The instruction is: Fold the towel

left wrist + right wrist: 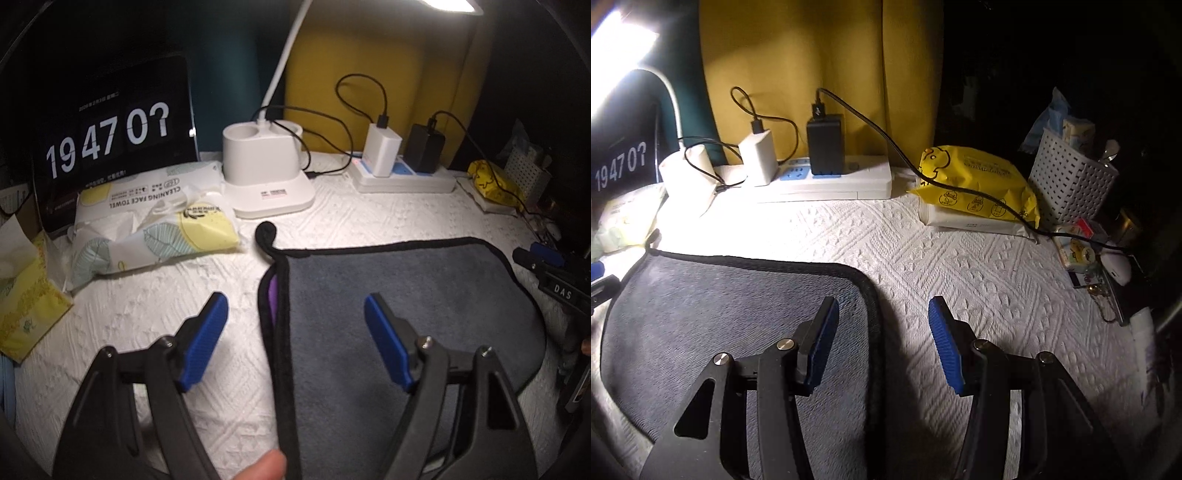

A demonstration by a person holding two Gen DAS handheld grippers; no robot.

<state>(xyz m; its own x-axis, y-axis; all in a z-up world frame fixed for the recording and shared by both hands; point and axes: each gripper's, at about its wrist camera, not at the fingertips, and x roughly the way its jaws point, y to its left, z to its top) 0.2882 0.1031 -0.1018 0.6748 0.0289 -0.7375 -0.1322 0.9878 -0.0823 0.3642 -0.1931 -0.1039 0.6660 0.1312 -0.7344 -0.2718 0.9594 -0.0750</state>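
A grey towel point(406, 314) with black trim lies folded flat on the white textured cloth point(332, 221); a purple layer point(273, 299) peeks out at its left edge and a black hanging loop point(266, 232) sticks out at its far left corner. My left gripper point(295, 317) is open and empty, straddling the towel's left edge just above it. My right gripper point(882, 325) is open and empty, straddling the towel's point(720, 314) right edge. The right gripper's tip also shows at the right of the left wrist view point(535, 258).
At the back stand a clock screen point(110, 129), a face towel pack point(155, 225), a white lamp base point(266, 170) and a power strip point(402, 177) with chargers. A yellow wipes pack point(979, 184), a white basket point(1071, 184) and small items sit at the right. A black cable point(960, 184) crosses there.
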